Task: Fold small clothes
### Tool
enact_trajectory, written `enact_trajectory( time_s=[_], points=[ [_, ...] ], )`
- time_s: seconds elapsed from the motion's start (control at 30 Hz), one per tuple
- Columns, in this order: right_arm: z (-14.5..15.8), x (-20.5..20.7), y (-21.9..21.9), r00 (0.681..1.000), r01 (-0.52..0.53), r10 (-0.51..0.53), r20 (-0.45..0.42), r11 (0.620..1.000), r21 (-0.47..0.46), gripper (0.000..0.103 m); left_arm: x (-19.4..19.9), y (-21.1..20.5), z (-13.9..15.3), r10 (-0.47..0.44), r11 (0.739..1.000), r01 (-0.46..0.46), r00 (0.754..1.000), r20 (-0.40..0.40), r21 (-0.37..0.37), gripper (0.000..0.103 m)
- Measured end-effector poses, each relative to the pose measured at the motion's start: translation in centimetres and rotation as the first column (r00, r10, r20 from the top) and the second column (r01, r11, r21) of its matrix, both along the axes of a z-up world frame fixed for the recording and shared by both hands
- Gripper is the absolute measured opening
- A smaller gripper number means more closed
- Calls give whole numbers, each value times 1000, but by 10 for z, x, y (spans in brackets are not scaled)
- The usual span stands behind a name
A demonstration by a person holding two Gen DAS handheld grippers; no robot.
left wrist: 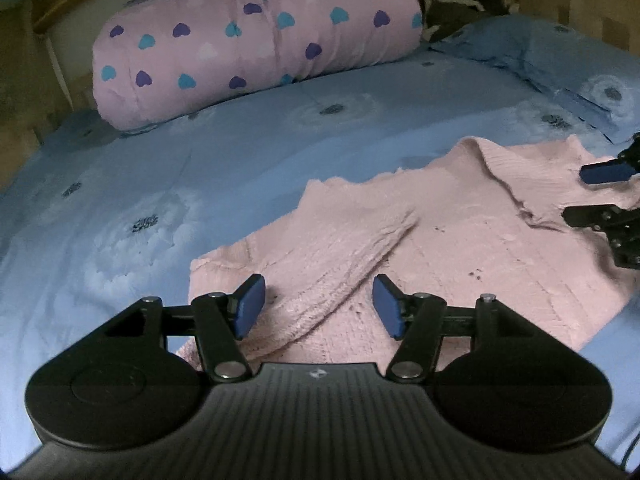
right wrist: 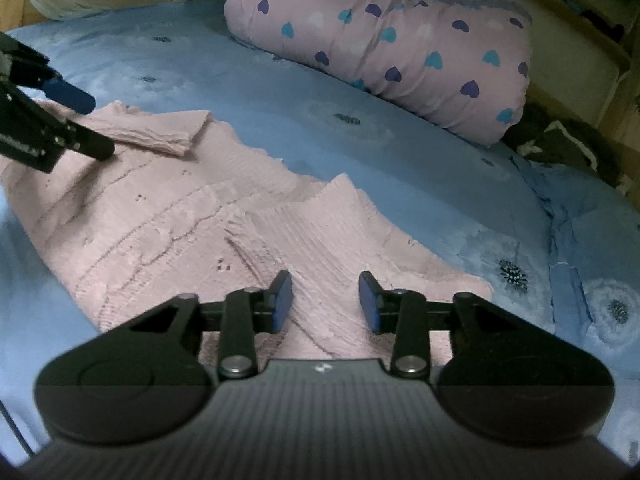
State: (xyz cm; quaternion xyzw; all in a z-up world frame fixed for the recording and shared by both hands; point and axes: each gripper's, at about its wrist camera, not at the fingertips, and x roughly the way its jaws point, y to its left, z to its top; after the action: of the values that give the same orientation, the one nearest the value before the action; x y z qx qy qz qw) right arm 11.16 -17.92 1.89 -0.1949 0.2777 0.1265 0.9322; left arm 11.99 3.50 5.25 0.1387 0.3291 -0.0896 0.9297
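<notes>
Flat on the blue bed sheet [left wrist: 120,184]: pink knit sweater [left wrist: 460,248], both sleeves folded in across the body; left gripper [left wrist: 319,306] spread apart over the near hem edge beside one sleeve, nothing pinched; right gripper [right wrist: 325,302] spread apart over the other side, nothing between its pads; wide bare sheet beyond the sweater's ragged far edge, up to the heart-print rolled quilt [left wrist: 256,40]; blue pillow [left wrist: 540,52] beside it.
</notes>
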Motion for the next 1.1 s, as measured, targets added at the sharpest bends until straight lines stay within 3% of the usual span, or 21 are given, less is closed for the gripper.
enact_trajectory(
  time_s=[0.17,0.27,0.43,0.53,0.6,0.63,0.67,0.83,1.0,1.07,1.1],
  points=[
    [1,1,-8,1000,-13,13,-6,1000,14,47,6,5,1,16,999,-16,1000,20,-46,60],
    [3,-3,-12,998,-58,58,-25,998,13,47,7,7,3,32,998,-29,999,41,-59,49],
    [1,-8,-13,991,-122,123,-59,992,16,47,15,17,7,115,989,-110,992,46,-98,20],
    [-4,0,-11,995,-88,89,-48,996,27,46,19,29,6,170,979,-163,984,48,-119,16],
    [-4,6,-13,997,-59,62,-49,997,56,42,20,36,7,203,972,-195,978,56,-129,15],
    [-3,8,-14,997,-52,55,-49,996,76,23,22,39,8,222,968,-212,973,61,-134,15],
    [-3,10,-15,998,-45,49,-46,994,96,15,23,42,9,234,965,-223,970,64,-137,15],
    [5,21,-33,996,85,-88,12,982,170,14,31,48,2,290,954,-282,954,70,-104,17],
    [0,39,-76,942,322,-337,-5,896,305,16,39,53,-6,324,945,-319,944,66,-73,18],
    [-6,41,-89,916,387,-401,-24,865,319,17,42,58,-7,348,937,-343,935,66,-69,24],
    [-9,41,-96,906,408,-422,-33,849,335,18,43,61,-7,366,930,-362,928,68,-60,36]
  ],
)
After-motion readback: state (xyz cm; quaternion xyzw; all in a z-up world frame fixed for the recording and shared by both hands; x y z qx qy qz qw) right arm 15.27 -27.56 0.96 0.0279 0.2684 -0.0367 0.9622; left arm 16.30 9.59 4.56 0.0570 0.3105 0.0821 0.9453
